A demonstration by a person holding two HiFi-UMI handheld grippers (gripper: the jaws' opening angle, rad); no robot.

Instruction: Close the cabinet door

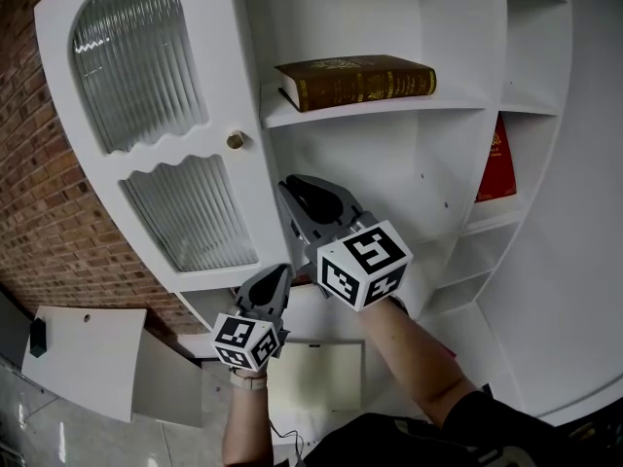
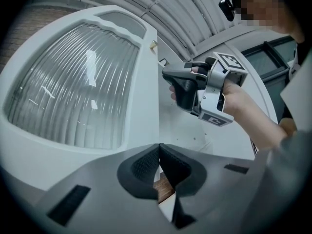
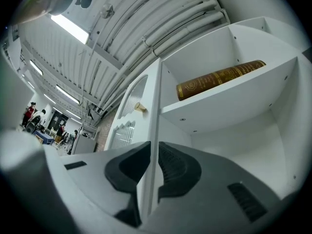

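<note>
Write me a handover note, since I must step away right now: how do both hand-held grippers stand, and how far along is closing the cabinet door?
Right hand-held gripper: clamped on the free edge of the cabinet door, below its knob.
Left hand-held gripper: shut, empty, held near the door's lower part.
Door: stands open; the shelf with the brown book is exposed.
Done: door edge gripped.
Left: swing the door shut over the shelves, then release.

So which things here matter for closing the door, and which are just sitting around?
Job: cabinet door, open; its knob; right gripper, clamped on the door's edge.
Lying about: brown book; red book; left gripper, shut and empty.
</note>
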